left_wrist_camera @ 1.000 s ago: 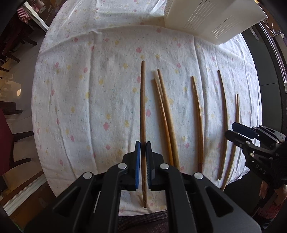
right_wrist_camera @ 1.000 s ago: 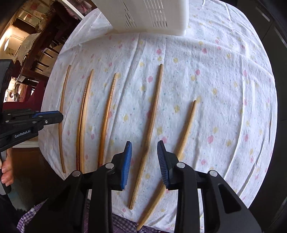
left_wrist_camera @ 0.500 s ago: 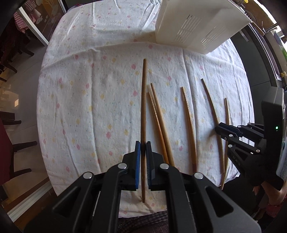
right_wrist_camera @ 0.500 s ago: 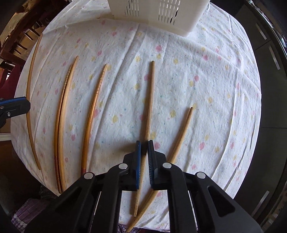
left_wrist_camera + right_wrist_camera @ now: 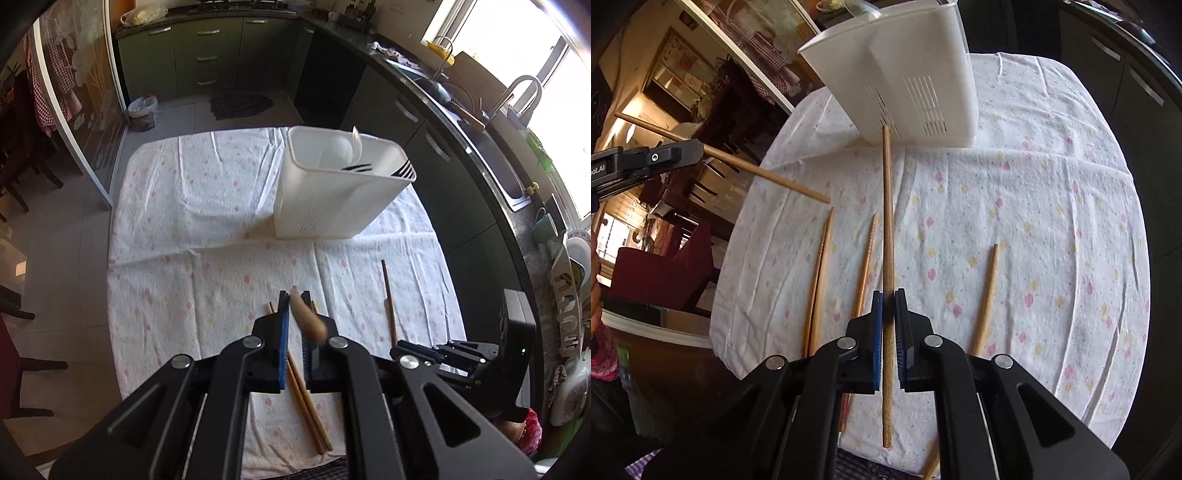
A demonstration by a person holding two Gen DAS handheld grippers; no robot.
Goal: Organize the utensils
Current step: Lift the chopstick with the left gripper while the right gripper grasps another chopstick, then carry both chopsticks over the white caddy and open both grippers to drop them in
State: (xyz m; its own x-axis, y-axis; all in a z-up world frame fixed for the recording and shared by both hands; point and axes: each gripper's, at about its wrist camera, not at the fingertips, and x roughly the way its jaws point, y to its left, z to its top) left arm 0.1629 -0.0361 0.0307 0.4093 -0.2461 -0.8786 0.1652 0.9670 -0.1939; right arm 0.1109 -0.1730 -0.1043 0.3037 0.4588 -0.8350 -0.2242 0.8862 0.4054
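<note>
With both grippers already loaded, the step in hand looked like carrying chopsticks to the white holder.

Left gripper (image 5: 293, 325) was clamped on a chopstick (image 5: 307, 319). In the left wrist view the stick pointed almost at the lens, low centre of frame, so it sat steeply tilted in the pads. The right wrist view showed it crossing the upper left, gripped near mid-length, clear of the cloth.

Right gripper (image 5: 888, 325) was clamped on a second chopstick (image 5: 886, 206), running straight up the centre of the frame, tip lined up with the slotted wall of the white holder (image 5: 923, 74). I could not tell whether the tip touched that wall or just overlapped it in view.

The holder stood upright at upper centre in the left wrist view, mouth open, a white spoon (image 5: 349, 147) already inside. Four more chopsticks lay on the tablecloth (image 5: 1052, 221): a touching pair (image 5: 819, 273), one just right of it (image 5: 866, 266), one well apart at right (image 5: 988, 295).

My read on doing it well:
- raise each tip above the rim before moving in; the right one looked aimed at the wall, not the mouth
- stand the sticks near vertical over the opening, then let go
- one arm at a time, since both paths meet at the same mouth
- the tilted left stick may pivot in the pads; move slowly.
</note>
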